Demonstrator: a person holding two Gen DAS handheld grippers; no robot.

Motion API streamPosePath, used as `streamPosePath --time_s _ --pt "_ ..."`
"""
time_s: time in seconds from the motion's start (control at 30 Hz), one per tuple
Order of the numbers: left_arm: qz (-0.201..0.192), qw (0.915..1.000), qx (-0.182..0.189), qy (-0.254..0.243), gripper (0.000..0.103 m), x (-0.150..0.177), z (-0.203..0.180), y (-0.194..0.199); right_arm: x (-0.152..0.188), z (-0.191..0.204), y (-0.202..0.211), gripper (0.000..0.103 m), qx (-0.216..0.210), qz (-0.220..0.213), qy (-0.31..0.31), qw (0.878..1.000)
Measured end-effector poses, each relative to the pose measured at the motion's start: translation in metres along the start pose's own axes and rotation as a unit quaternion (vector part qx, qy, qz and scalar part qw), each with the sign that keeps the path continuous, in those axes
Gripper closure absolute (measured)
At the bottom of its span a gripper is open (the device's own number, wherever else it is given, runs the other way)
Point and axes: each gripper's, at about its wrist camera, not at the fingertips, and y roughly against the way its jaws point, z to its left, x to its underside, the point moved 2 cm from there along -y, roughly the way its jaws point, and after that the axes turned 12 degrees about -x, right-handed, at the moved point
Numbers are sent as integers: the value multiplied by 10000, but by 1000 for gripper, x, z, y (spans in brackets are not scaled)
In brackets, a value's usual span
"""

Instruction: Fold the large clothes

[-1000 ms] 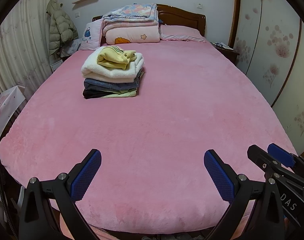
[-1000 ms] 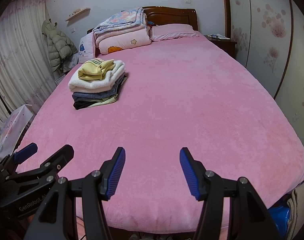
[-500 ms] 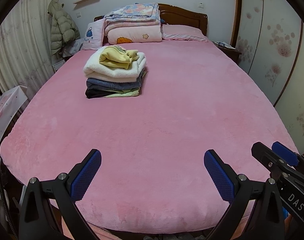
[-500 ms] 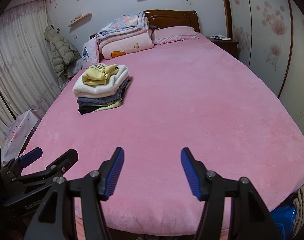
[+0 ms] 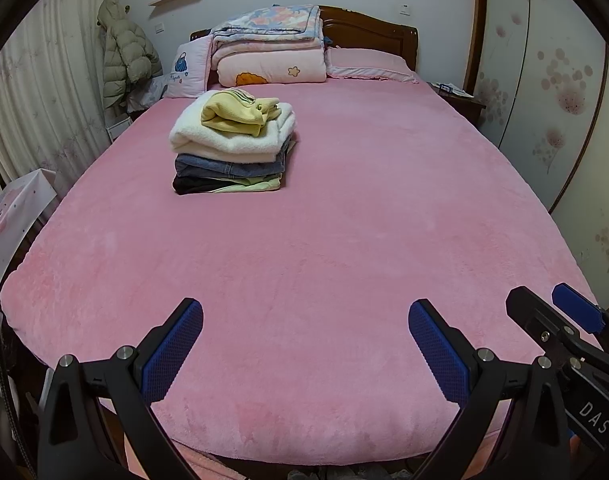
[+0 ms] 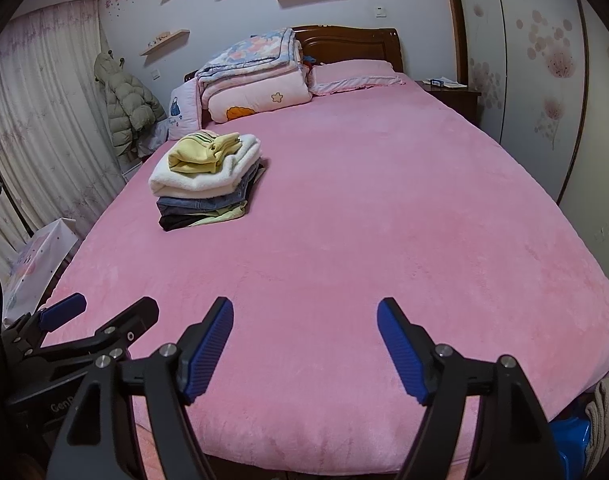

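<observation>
Two views, left wrist first: the left gripper (image 5: 306, 344) gapes empty at bottom centre; the folded stack (image 5: 232, 140) sits upper left on the bed (image 5: 344, 240).

Right wrist: the right gripper (image 6: 305, 346), jaws just widening, holds nothing. Folding looks done; the next move needs a fresh garment.

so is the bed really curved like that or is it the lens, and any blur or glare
Lens: both wrist views bow the flat pink plush bed cover and darken the corners; left wrist view keeps the folded clothes stack sharp; right wrist view shows no glare, only soft even light.
</observation>
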Motion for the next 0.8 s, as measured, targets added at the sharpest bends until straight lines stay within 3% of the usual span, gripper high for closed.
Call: streamPosePath --time_s 0.8 --pt "96 9999 2 28 1 2 -1 0 3 3 3 27 13 -3 20 10000"
